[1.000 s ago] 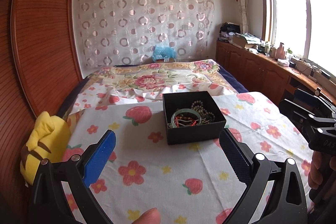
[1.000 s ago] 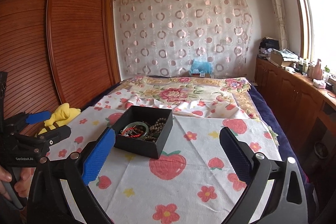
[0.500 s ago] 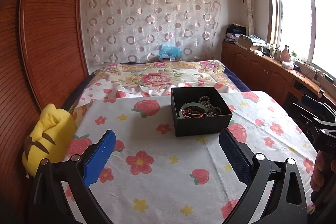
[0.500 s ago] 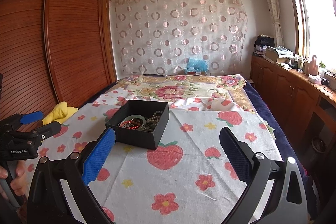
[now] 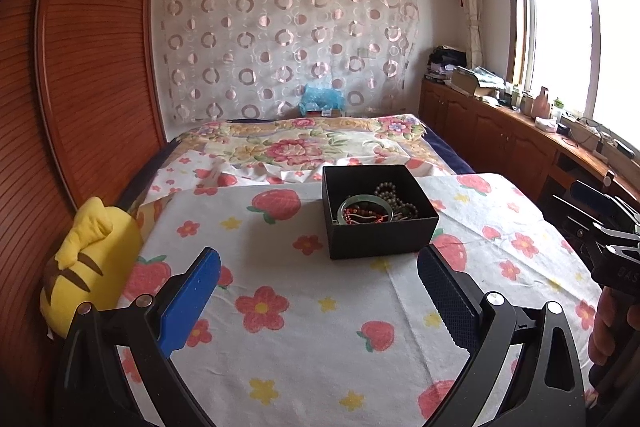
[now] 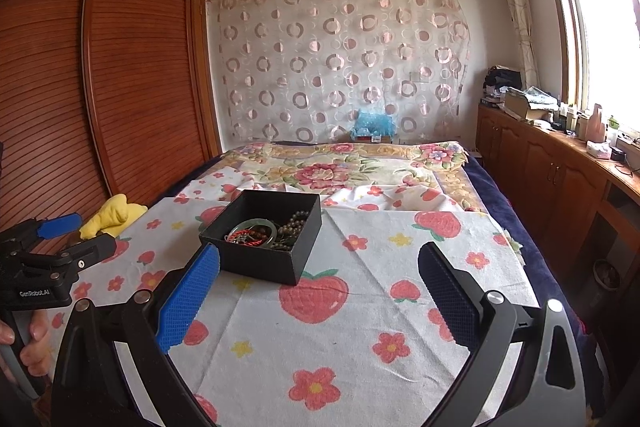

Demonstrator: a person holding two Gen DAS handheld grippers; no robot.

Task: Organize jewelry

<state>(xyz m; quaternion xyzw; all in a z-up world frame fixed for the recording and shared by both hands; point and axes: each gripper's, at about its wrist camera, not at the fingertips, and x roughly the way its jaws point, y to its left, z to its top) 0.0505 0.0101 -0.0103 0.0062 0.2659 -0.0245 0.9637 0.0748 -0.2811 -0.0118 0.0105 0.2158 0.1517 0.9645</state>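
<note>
A black open box (image 5: 380, 231) (image 6: 264, 259) rests on the strawberry-print cloth (image 5: 300, 307) (image 6: 360, 327). Inside lie a green bangle (image 5: 362, 205) (image 6: 256, 227), a red beaded string (image 5: 360, 215) (image 6: 246, 238) and dark bead bracelets (image 5: 394, 197) (image 6: 294, 223). My left gripper (image 5: 318, 277) is open and holds nothing, a short way in front of the box. My right gripper (image 6: 318, 277) is also open and holds nothing; the box sits just beyond its left finger. Each gripper shows at the edge of the other's view, the right gripper (image 5: 600, 219) and the left gripper (image 6: 60, 235).
A yellow plush toy (image 5: 88, 267) (image 6: 114, 215) lies at the cloth's left edge beside the wooden wardrobe (image 5: 80, 87). A flowered bedspread (image 5: 304, 147) stretches beyond the box. Wooden cabinets (image 6: 560, 179) with clutter run along the right under the window. A hand (image 6: 24, 339) holds the left gripper's handle.
Both grippers have drawn back and risen a little, so the box sits farther ahead and more of the room shows. Both stay open; the box and jewelry have not moved.
</note>
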